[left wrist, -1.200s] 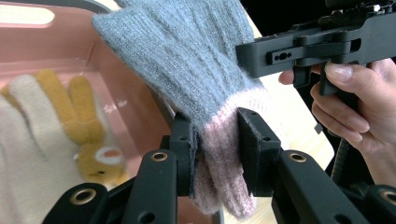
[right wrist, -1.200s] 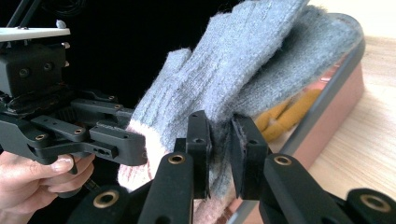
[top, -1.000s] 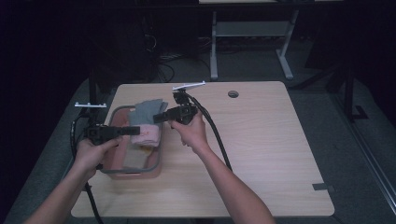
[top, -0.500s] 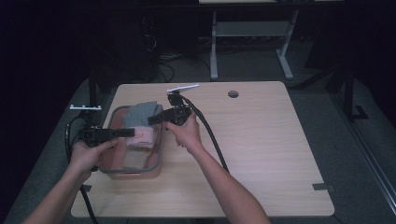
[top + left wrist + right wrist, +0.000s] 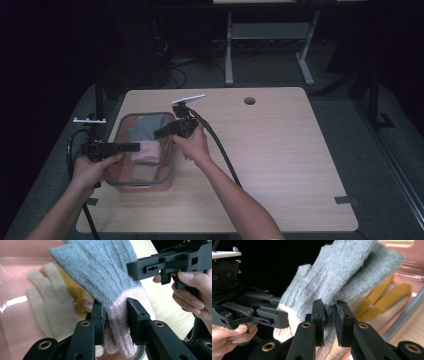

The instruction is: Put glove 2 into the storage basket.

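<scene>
Two claws work over one pink bin [image 5: 125,180] on the table [image 5: 280,150] in the high view. From the left claw [image 5: 131,146] the bin lies directly beneath its tips and the grey-and-pink glove [image 5: 145,131] sits just ahead of them. The right claw [image 5: 160,132] comes in from the opposite side, its tips over the same glove, so the two claws face each other across the bin

Seen from the left gripper view, the left claw [image 5: 115,315] is clamped on the pink cuff of the glove [image 5: 100,272], both pads pressing into the knit. The grey body of the glove rises up and away from the jaws. To the left of the jaws and lower, a cream glove [image 5: 47,302] lies in the bin [image 5: 15,255] with a mustard-yellow one [image 5: 75,293] partly under the grey. The other claw [image 5: 140,268], held in a hand [image 5: 192,290], stands off to the upper right

From the right gripper view, the right claw [image 5: 330,317] is nearly closed, pinching the grey knit of the glove [image 5: 337,272] close to its cuff. Right of the jaws, yellow fingers [image 5: 384,293] rest on the cream glove [image 5: 377,312] in the bin [image 5: 412,272]. The left claw [image 5: 284,317] sits to the left, beside the pink cuff
</scene>
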`<act>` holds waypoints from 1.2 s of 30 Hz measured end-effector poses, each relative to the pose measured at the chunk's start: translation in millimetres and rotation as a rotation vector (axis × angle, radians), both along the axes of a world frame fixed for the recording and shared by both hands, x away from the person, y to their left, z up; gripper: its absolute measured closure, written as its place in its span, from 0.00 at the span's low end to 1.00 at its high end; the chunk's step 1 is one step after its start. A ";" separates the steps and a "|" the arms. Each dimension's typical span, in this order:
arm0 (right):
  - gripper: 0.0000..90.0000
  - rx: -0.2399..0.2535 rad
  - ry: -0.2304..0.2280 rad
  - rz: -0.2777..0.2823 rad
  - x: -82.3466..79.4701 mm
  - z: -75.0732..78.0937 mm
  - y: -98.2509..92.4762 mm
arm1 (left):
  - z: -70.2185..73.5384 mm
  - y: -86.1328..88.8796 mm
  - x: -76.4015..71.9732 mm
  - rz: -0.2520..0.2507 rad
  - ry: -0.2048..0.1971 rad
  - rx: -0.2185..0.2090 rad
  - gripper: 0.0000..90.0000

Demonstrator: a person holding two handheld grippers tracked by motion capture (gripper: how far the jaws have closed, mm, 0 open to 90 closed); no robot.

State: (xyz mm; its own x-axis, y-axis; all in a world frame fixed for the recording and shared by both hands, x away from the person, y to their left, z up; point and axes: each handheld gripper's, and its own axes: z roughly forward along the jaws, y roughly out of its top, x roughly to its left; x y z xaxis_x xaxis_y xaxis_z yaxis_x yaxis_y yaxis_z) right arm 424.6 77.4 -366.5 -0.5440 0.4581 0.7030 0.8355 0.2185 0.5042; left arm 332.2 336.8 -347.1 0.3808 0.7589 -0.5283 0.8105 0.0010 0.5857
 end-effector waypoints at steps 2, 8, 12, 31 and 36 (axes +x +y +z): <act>0.87 -0.011 0.000 0.007 0.1 -2.8 2.4 | -3.5 1.1 -0.4 0.000 0.006 0.004 0.77; 0.87 -0.035 0.004 0.018 -0.5 -8.9 9.5 | -10.5 5.7 -1.7 0.010 0.029 0.008 0.77; 0.87 -0.054 -0.004 0.027 -0.9 -11.9 13.5 | -14.0 7.7 -2.5 0.008 0.033 0.021 0.77; 0.84 -0.111 -0.008 0.036 -1.7 -21.9 19.4 | -37.2 6.9 -5.3 0.047 0.061 0.067 0.78; 0.83 -0.158 -0.007 0.038 -1.3 -23.1 20.4 | -41.2 5.7 -4.8 0.049 0.065 0.085 0.80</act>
